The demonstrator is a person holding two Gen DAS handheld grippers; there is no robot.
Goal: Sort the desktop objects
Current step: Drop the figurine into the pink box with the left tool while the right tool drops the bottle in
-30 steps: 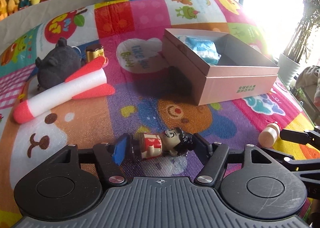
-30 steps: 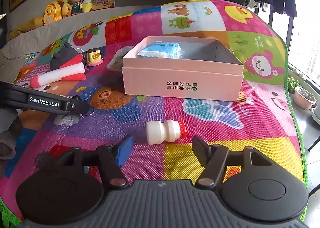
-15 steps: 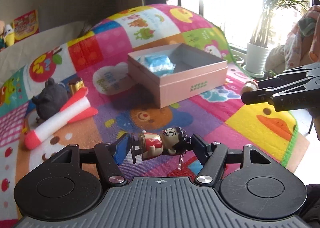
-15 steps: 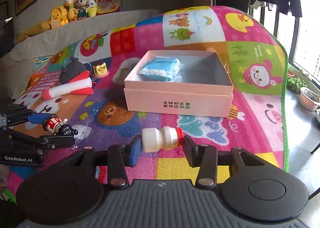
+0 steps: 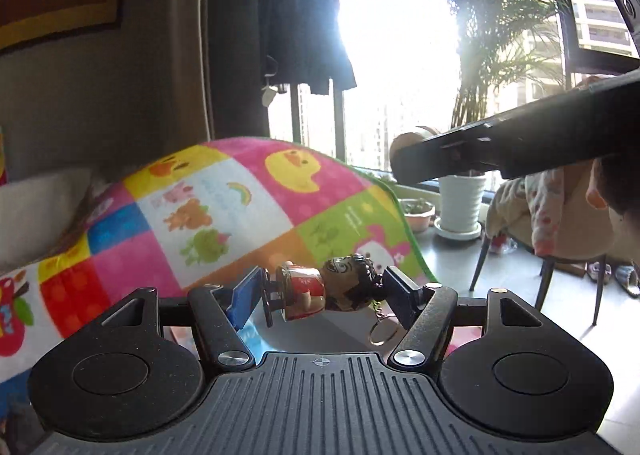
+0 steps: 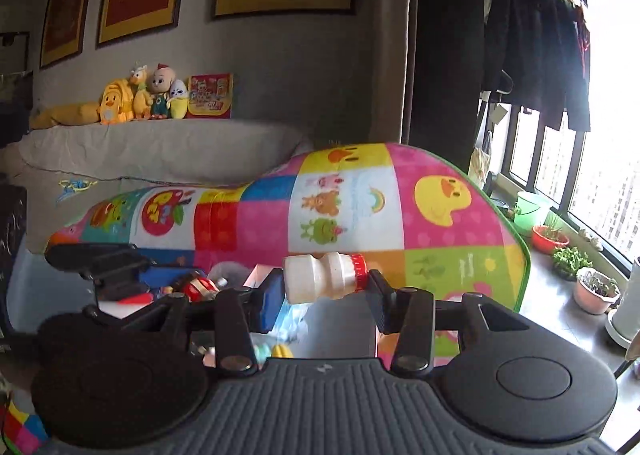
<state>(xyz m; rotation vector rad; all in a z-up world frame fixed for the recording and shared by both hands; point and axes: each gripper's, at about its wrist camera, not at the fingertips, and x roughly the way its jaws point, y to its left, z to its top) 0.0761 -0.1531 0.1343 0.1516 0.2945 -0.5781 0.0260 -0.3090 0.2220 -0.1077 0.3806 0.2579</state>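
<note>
With the colourful play mat [image 6: 420, 215] as the landmark, both loads hang well above it, so the step in hand looks like carrying them to the pink box [image 6: 340, 319], whose edge barely shows under the right gripper [image 6: 322, 293]; lower each over the box's open inside before letting go. The right gripper clamps the small white bottle [image 6: 324, 277] end to end, and the left gripper [image 5: 322, 289], its jaws easing apart, has the keychain figurine [image 5: 326, 289] between them. A second ago both toys were down at mat level, the bottle lying loose between wider jaws; now both are raised.
</note>
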